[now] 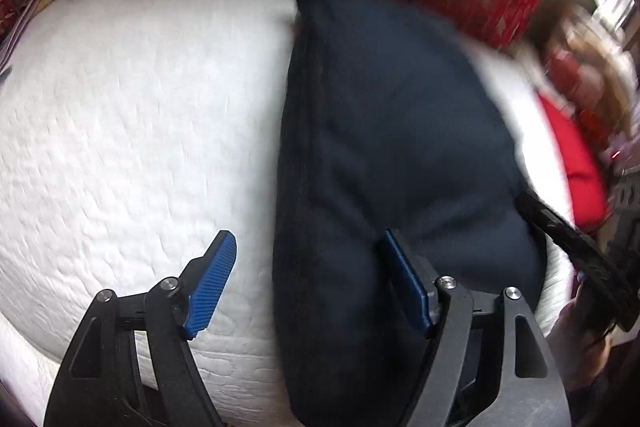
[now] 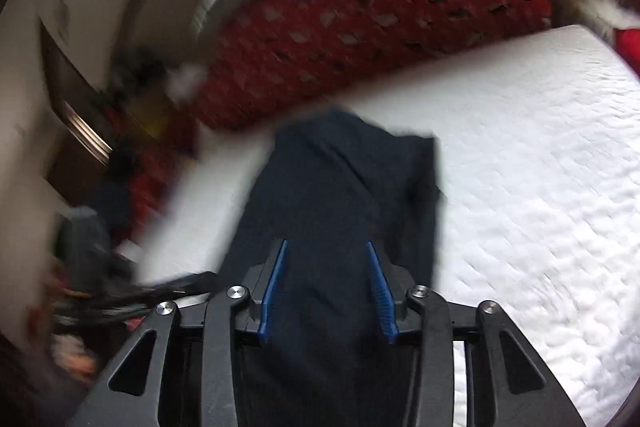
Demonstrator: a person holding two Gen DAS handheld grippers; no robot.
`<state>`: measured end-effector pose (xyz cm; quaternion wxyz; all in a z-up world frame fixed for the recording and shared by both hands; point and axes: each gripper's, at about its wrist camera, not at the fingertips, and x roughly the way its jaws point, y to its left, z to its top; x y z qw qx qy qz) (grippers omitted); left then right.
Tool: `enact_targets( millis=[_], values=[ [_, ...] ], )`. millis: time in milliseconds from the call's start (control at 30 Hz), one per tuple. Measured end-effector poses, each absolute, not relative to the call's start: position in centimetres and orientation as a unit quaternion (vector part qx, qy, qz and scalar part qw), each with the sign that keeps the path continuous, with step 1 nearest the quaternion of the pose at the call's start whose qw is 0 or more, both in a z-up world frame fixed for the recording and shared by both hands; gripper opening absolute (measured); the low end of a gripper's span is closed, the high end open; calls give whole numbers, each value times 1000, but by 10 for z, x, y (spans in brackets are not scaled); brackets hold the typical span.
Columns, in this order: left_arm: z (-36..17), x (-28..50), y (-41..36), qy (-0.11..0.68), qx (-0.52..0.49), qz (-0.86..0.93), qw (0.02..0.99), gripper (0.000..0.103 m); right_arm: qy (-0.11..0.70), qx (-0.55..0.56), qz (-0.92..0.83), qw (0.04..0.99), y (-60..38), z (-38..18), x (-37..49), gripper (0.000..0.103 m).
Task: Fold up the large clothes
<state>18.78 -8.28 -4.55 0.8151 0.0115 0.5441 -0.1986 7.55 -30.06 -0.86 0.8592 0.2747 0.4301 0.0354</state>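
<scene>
Ahead of both jaws on the white bed (image 1: 140,107), the dark garment (image 1: 392,147) lies folded into a long narrow strip; left gripper (image 1: 308,279) spread wide, right gripper (image 2: 326,287) half spread, neither pinching; cross-folds likely remain.

Motion-blurred clutter (image 2: 100,227) beside the bed, near end of the dark garment (image 2: 320,367) behind gripper frame.

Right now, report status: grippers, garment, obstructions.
Left gripper open over the dark garment's edge. Right gripper open, garment between jaws. Garment folded long on white mattress. Nothing in the way.
</scene>
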Motion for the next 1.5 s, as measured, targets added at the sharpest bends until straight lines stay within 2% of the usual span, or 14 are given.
enact_targets(
  millis=[67,100,200,300,367,500,633,700,833,1033,1200,1500],
  values=[
    [-46,186,-79,556,-5,-198,807,76,491,231,-1,840,-297,-44,77,49],
    [-38,182,-75,556,-16,-199,807,75,489,239,-7,839,-300,-47,73,53],
    [-21,163,-69,537,-12,-209,817,75,464,286,-22,838,-311,-23,53,53],
    [-29,139,-67,532,1,-211,820,75,433,296,14,851,-306,-2,31,57],
    [-47,134,-73,547,11,-210,810,76,447,287,17,847,-296,-9,23,66],
    [-48,123,-69,558,-9,-207,804,76,536,231,-56,810,-289,-48,20,70],
    [-35,95,-66,527,24,-211,823,76,502,238,-76,828,-291,-21,-2,76],
    [-41,88,-70,525,48,-208,824,76,510,223,-72,828,-291,-25,-6,81],
    [-46,84,-70,532,43,-202,821,76,562,194,-101,798,-286,-56,-11,82],
    [-52,47,-64,523,52,-207,825,76,550,164,-126,809,-267,-49,-40,82],
    [-73,28,-61,532,78,-197,820,76,554,94,-145,814,-245,-55,-63,84],
    [-73,22,-56,522,77,-182,830,76,522,169,-185,815,-268,-51,-82,85]
  ],
)
